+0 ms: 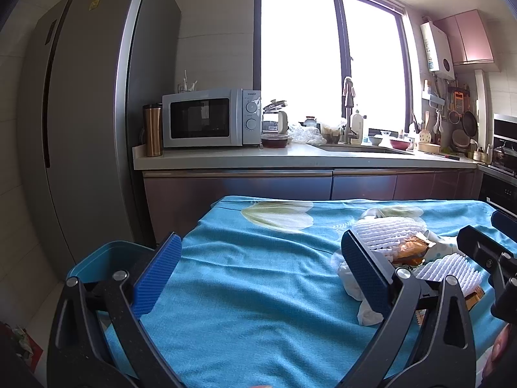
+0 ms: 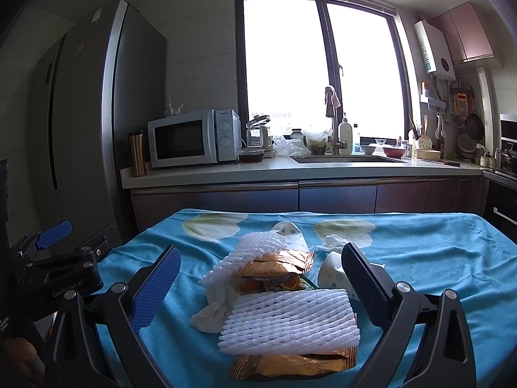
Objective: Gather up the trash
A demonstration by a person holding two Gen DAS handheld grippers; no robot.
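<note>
Trash sits in a heap on the blue cloth covering the desk (image 2: pixel 436 245): white foam netting (image 2: pixel 290 323), gold wrappers (image 2: pixel 290 362), crumpled tissue (image 2: pixel 210 310). Right tongs (image 2: pixel 258 287) hang spread wide around the pile, touching nothing. Left tongs (image 1: pixel 258 271) are spread too, over bare cloth, with a teal bin (image 1: pixel 106 258) just beside the desk's left edge.

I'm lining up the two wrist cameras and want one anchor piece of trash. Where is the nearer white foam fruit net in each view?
Left wrist view: nearer foam net sits at the lower right, just past the left gripper's right finger.
Right wrist view: it lies low and central, between the open fingers of the right gripper, on a gold wrapper.
Shared landmark: the microwave on the counter.
</note>
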